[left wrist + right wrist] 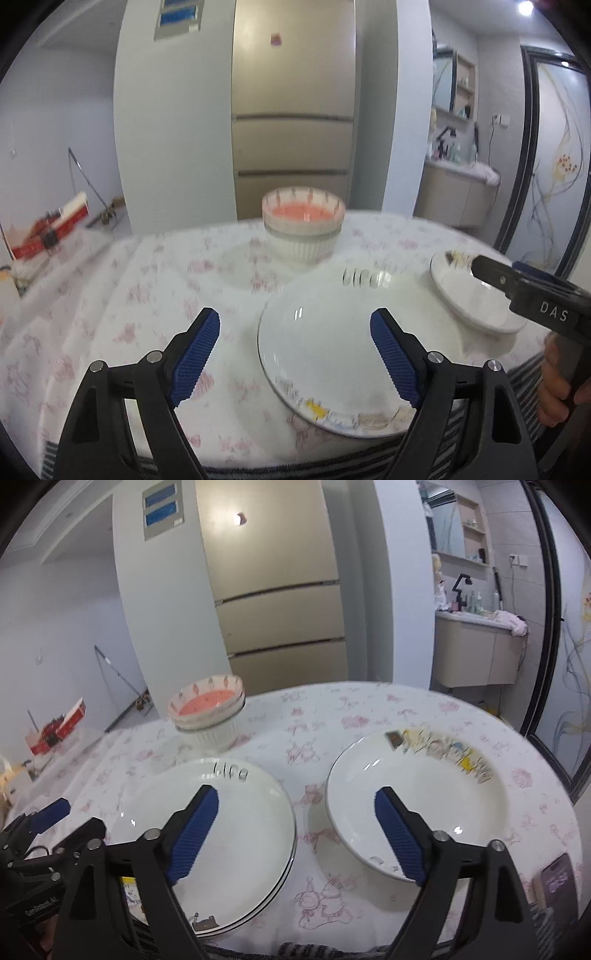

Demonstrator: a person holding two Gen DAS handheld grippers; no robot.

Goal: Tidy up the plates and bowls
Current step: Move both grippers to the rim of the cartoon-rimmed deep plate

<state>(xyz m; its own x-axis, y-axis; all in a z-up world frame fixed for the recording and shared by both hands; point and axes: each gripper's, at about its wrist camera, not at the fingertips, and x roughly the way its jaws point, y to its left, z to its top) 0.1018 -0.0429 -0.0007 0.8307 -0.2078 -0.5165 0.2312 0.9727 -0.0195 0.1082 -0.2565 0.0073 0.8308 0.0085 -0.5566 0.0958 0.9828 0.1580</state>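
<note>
Two plates point(221, 823) flat, side by side; bowls point(207, 709) apparently stacked upright.

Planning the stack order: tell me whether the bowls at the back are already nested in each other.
Yes: the pink-lined bowl sits inside the ribbed white bowl at the far side of the table.

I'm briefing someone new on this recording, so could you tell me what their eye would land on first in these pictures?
Probably the stacked bowls with the salmon-pink inside, standing at the far side of the floral tablecloth. Nearer lie two white dishes side by side: a black-rimmed plate on the left and a deeper plate with cartoon figures on the right. Both the left gripper and the right gripper are open, holding nothing.
</note>
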